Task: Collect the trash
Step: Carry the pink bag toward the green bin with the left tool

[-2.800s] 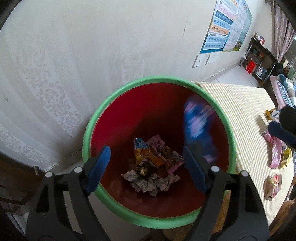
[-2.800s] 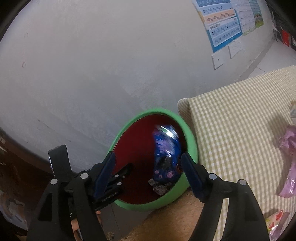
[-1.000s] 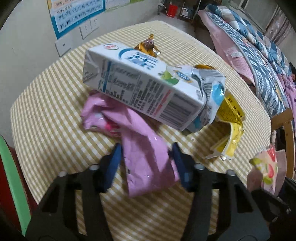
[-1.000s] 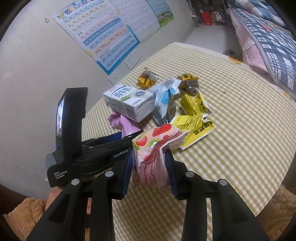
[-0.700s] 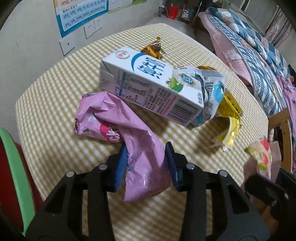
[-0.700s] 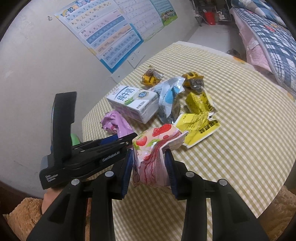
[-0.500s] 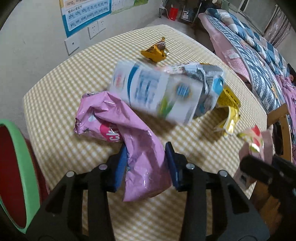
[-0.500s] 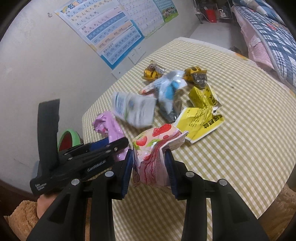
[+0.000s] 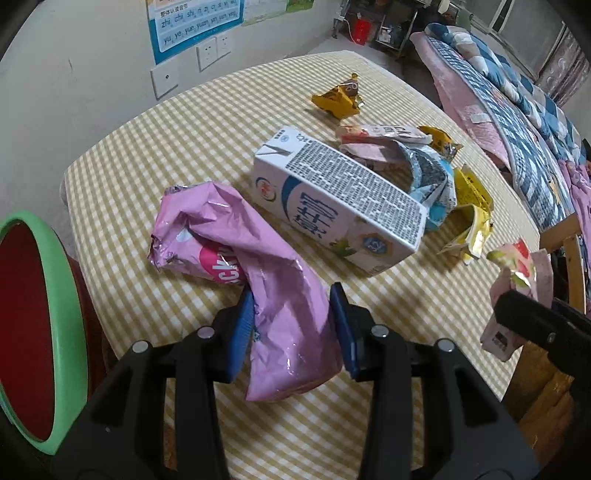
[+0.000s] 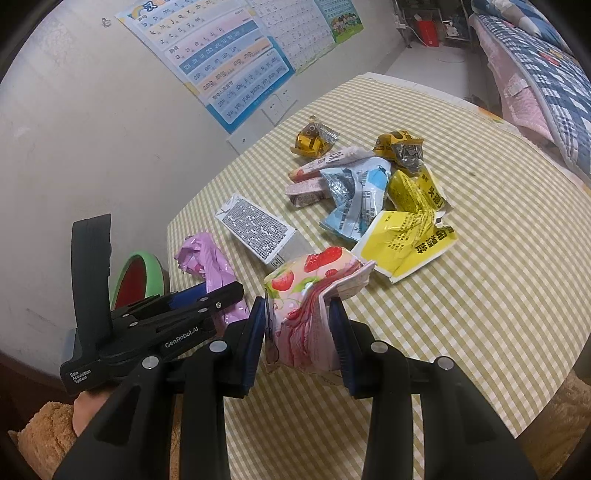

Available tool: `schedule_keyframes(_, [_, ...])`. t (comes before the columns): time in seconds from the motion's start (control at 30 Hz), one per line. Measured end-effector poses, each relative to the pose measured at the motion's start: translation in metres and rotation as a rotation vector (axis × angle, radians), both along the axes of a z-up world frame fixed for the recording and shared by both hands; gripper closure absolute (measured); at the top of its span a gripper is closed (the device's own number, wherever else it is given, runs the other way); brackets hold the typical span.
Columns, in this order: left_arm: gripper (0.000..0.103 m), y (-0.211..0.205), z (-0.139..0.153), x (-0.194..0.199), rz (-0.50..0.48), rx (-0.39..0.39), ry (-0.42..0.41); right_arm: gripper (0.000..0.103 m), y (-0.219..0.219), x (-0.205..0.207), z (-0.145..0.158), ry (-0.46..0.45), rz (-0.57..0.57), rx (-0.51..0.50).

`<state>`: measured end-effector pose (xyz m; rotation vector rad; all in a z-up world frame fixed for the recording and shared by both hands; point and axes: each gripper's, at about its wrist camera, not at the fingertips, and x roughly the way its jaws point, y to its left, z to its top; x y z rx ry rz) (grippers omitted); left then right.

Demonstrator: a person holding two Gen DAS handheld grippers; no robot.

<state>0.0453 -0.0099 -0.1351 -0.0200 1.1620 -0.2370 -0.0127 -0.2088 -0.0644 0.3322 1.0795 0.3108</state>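
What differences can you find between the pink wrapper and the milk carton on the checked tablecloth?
The pink wrapper is soft and crumpled; the milk carton is a stiff box with straight edges. The wrapper is plain pink with a darker pink patch; the carton is white with blue print and dense text. The wrapper is pinched in the left tongs; nothing grips the carton, which lies on its side. Both are rubbish on the table.

"GenRobot.AI" on left tool [image 10: 207,299]; "yu ye yue" on poster [image 9: 192,26].

Pink wrapper [image 9: 258,273], white-and-blue carton [image 9: 332,210], yellow-checked tablecloth [image 9: 166,147], green-rimmed red bin [image 9: 55,295].
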Motion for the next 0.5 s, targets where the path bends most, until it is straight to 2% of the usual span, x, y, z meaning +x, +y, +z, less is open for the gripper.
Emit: schedule_keyframes(0.5, [0.063, 0.023, 0.013, -0.005, 0.048, -0.020, -0.019, 0.067, 0.002, 0.000, -0.006, 0.016, 0.017, -0.002])
